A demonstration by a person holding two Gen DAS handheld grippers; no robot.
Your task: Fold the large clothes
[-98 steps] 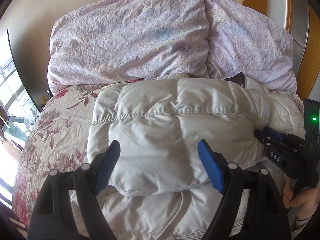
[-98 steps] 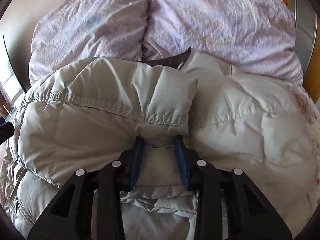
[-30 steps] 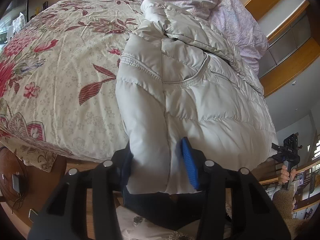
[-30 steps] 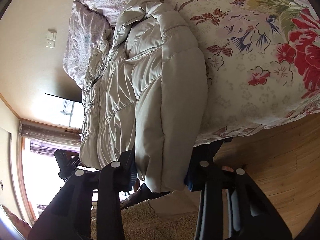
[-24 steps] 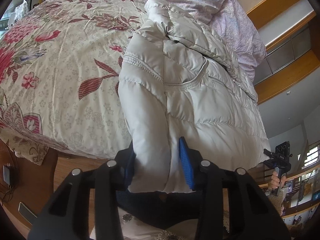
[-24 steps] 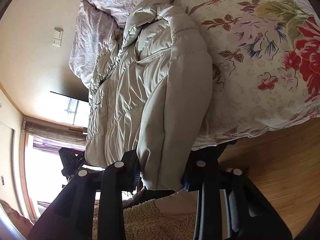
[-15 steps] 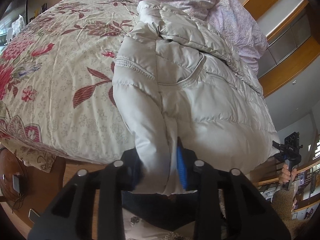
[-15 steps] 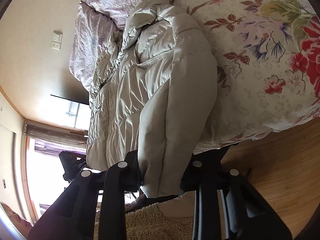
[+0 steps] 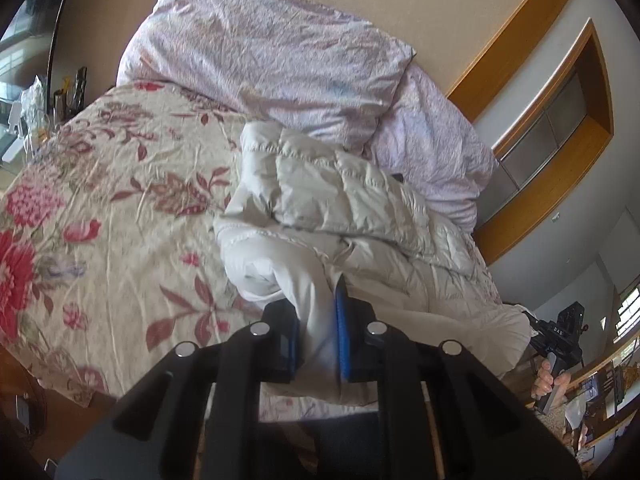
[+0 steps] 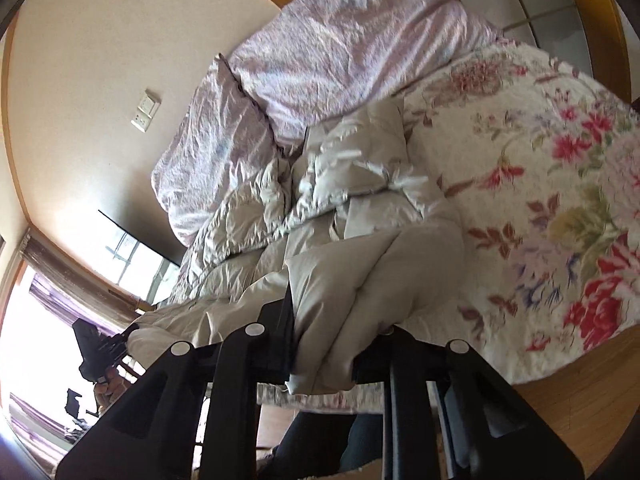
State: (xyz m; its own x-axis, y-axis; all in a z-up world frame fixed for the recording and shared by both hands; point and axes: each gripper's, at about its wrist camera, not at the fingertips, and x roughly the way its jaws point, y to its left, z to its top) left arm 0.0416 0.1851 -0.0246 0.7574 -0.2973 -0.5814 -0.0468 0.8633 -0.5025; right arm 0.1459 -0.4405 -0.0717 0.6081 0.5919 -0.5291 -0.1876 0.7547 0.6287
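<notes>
A cream puffer jacket [image 9: 352, 200] lies lengthwise on the floral bed cover [image 9: 120, 220], its far end against the lilac pillows [image 9: 260, 48]. My left gripper [image 9: 316, 312] has its jaws closing, the blue pads [image 9: 340, 320] pinching one near corner of the hem, which is raised off the bed. In the right wrist view the jacket [image 10: 340, 200] bunches up. My right gripper [image 10: 334, 332] is closing too and presses on the other hem corner, a thick fold that hides one finger. Each view shows the other gripper far to the side: the right gripper [image 9: 560, 332] and the left gripper [image 10: 96, 344].
Wooden floor [image 10: 580, 400] runs beside the bed cover [image 10: 540, 160]. A wooden wall niche [image 9: 560, 100] stands behind the pillows [image 10: 340, 48]. Small clutter [image 9: 40, 100] sits on a bedside surface. A bright window [image 10: 40, 320] is at the left.
Both grippers squeezed tighter on the hem corners and rose, lifting the jacket's near end off the bed edge. Both views tipped up toward the pillows.
</notes>
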